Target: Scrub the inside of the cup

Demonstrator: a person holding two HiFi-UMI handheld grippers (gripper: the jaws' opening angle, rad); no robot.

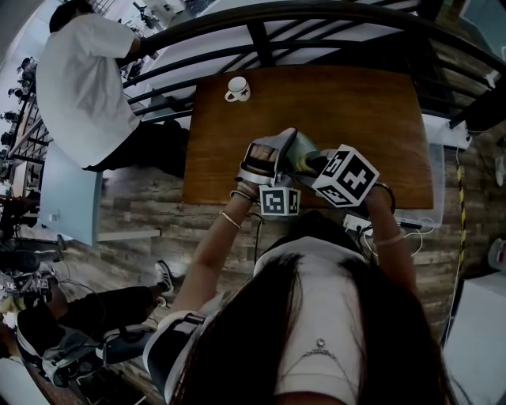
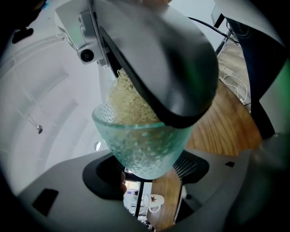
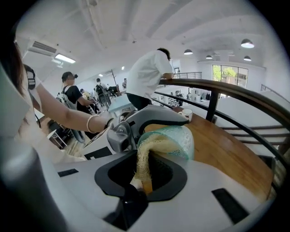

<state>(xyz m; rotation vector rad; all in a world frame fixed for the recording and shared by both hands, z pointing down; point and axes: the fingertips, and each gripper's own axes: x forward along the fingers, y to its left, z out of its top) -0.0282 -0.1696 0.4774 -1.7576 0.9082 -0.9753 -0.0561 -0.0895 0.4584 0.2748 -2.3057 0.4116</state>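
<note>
On my feeds, the left gripper (image 2: 146,176) had its jaws closed on the lower part of the cup (image 2: 145,145), a pale green glass one with a pebbled texture. It was held up in the air above the near part of the wooden surface (image 1: 332,111), not resting on it. From the right gripper view I saw the cup tipped on its side, with its mouth turned towards the right gripper (image 3: 141,179). That gripper's jaws were set narrow and pinched a yellowish mesh scrubber (image 3: 145,158), whose free end ran from the jaws over the rim and into the cup. In the left gripper view the mesh filled the upper half of the glass, with the dark nose of the right gripper pressed close over the rim. In the head view the two grippers met nose to nose with the cup between them. A white mug (image 1: 237,88) stood alone at the far edge of the surface, well apart from the work. Beyond it ran a dark railing (image 1: 316,20), and a person in a white shirt (image 1: 83,87) leaned there.
</note>
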